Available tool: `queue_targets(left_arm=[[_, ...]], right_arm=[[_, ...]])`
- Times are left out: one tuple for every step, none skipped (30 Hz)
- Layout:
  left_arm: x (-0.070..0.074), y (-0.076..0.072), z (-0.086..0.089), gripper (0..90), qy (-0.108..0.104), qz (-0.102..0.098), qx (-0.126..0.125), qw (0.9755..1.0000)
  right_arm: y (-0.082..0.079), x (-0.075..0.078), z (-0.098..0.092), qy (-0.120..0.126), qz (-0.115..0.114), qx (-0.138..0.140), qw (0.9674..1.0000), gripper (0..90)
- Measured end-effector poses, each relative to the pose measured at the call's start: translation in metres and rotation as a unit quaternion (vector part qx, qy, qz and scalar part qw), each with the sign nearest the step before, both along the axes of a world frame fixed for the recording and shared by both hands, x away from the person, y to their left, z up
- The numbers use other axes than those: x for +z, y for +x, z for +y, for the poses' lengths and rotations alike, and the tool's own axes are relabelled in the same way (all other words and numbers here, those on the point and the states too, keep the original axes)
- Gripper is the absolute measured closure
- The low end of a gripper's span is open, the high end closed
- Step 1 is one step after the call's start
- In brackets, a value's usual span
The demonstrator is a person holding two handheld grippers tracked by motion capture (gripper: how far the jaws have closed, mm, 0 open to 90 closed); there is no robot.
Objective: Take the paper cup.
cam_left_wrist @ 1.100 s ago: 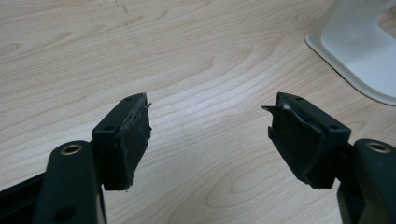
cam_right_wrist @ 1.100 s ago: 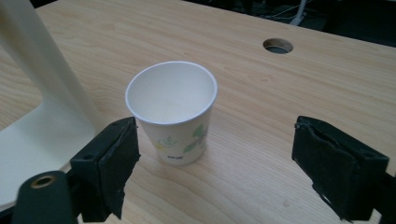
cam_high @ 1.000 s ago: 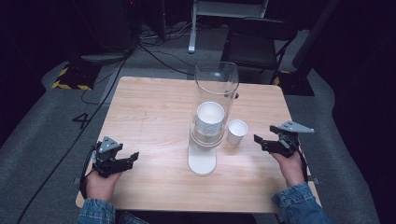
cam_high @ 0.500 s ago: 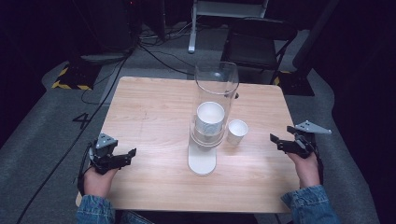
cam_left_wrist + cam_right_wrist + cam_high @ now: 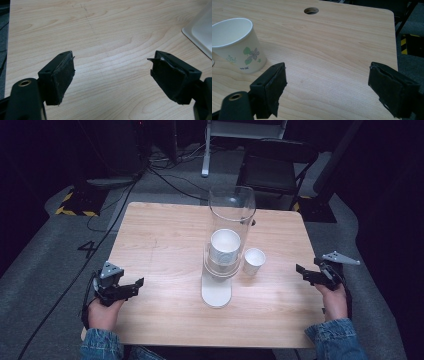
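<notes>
Left gripper [image 5: 131, 287] gaping, empty, low over left table [image 5: 165, 240] edge; bare wood ahead up to dispenser [image 5: 227, 255] base. Right gripper [image 5: 306, 274] gaping, empty, at right edge. Cup [image 5: 253, 261] upright just right of dispenser, well apart from right gripper; open wood between.

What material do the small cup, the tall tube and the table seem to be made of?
Small cup: probably paper, matte white with a rolled rim and printed flowers.
Tall tube: clear plastic or glass; the cups inside show through it.
Table: wood or wood-look laminate, light grain, smooth.
</notes>
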State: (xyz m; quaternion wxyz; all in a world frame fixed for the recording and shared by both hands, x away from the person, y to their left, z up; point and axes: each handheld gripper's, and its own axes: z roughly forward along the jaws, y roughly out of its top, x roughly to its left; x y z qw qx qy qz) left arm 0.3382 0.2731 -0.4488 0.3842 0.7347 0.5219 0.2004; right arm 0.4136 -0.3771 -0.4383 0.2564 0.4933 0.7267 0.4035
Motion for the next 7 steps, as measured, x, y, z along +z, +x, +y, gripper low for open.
queue_targets(left_arm=[[-0.0002,0.0003,-0.0002,19.1,0.001,-0.002,0.0,1.0],[-0.0002,0.0005,-0.0002,19.1,0.003,-0.003,0.001,1.0],[-0.0002,0.0006,-0.0002,19.2,0.003,-0.003,0.001,1.0],[-0.0002,0.0007,-0.0002,19.2,0.003,-0.003,0.001,1.0],[-0.0003,0.0011,-0.0002,19.1,0.003,-0.003,0.0,1.0],[-0.0004,0.0012,-0.0004,19.1,0.003,-0.003,0.001,1.0],[-0.0004,0.0012,-0.0004,19.1,0.003,-0.003,0.001,1.0]], right_arm=[[0.0003,-0.0003,0.0017,-0.002,-0.001,0.004,1.0,15.3],[0.0004,-0.0006,0.0024,-0.002,-0.002,0.004,1.0,15.3],[0.0006,-0.001,0.0032,-0.003,-0.002,0.006,1.0,15.3],[0.0007,-0.0015,0.0041,-0.003,-0.002,0.006,1.0,15.3],[0.001,-0.0021,0.005,-0.003,-0.003,0.007,1.0,15.3],[0.0013,-0.003,0.0063,-0.004,-0.002,0.01,0.9999,15.3],[0.0017,-0.0037,0.0071,-0.004,-0.002,0.01,0.9999,15.3]])
